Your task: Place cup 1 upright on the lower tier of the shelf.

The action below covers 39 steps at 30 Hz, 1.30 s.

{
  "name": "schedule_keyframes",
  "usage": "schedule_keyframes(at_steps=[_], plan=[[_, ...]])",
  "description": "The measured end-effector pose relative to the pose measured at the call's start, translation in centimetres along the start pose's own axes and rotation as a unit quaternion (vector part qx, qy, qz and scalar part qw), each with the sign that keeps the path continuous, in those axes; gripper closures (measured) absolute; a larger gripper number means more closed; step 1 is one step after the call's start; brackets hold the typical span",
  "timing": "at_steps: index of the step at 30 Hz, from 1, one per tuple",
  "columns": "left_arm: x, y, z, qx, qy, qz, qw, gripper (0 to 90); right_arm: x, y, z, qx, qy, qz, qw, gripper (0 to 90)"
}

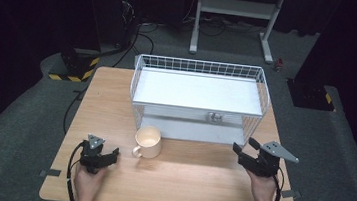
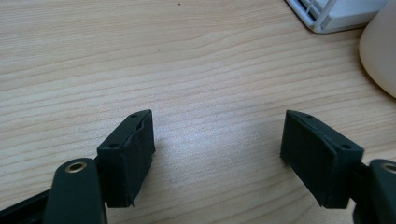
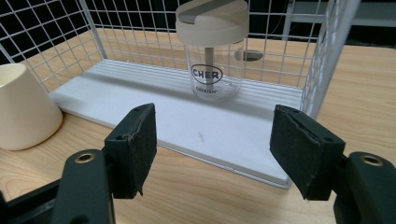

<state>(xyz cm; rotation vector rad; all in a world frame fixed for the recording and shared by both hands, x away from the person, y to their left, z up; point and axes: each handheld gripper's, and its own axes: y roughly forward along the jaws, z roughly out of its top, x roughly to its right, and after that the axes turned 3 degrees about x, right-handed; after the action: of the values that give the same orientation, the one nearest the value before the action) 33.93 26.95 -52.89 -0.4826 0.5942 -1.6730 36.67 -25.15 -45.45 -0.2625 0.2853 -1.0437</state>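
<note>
With both hand-held grippers, left (image 2: pixel 217 154) and right (image 3: pixel 212 149), open and empty, we judge the glass jar (image 3: pixel 214 51) at upper centre slippery and fragile, best gripped across its clear body.

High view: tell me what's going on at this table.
A person holds a pair of tongs in each hand over a wooden table. The left tongs sit open beside a cream mug, holding nothing. The right tongs are open too, pointed at the lower shelf of a white wire rack, where a clear lidded jar stands upright. Nothing is gripped yet.
</note>
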Motion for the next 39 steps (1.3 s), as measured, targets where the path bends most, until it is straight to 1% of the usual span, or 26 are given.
schedule_keyframes(at_steps=[8, 12, 17, 22, 26, 27, 32, 39], plan=[[0.0, 0.0, 0.0, 0.0, 0.0, 0.0, 1.0, 25.9, 0.4, -0.9, -0.6, 0.002, 0.004, -0.003, 1.0, 31.9], [0.0, 0.0, 0.0, 0.0, 0.0, 0.0, 1.0, 25.9, 0.6, -1.3, -1.1, 0.007, 0.005, -0.011, 0.9999, 30.3], [0.0, 0.0, 0.0, -0.001, 0.0, 0.0, 1.0, 25.9, 0.8, -1.7, -1.5, 0.007, 0.009, -0.014, 0.9998, 29.7], [0.0, 0.0, 0.0, 0.0, 0.0, 0.0, 1.0, 25.9, 1.1, -2.0, -2.0, 0.01, 0.006, -0.021, 0.9997, 28.9], [0.0, 0.0, 0.0, 0.0, 0.0, 0.0, 1.0, 25.9, 1.4, -2.1, -2.3, 0.005, 0.007, -0.025, 0.9996, 28.9], [0.0, 0.0, 0.0, 0.0, 0.0, 0.0, 1.0, 25.9, 1.4, -2.2, -2.5, 0.002, 0.011, -0.025, 0.9996, 28.9], [0.0, 0.0, 0.0, 0.0, 0.0, 0.0, 1.0, 25.9, 1.6, -2.5, -2.8, 0.004, 0.009, -0.03, 0.9995, 28.9], [0.0, 0.0, 0.0, 0.0, 0.0, 0.0, 1.0, 25.9, 1.9, -2.6, -3.4, -0.006, 0.01, -0.039, 0.9992, 29.0]])
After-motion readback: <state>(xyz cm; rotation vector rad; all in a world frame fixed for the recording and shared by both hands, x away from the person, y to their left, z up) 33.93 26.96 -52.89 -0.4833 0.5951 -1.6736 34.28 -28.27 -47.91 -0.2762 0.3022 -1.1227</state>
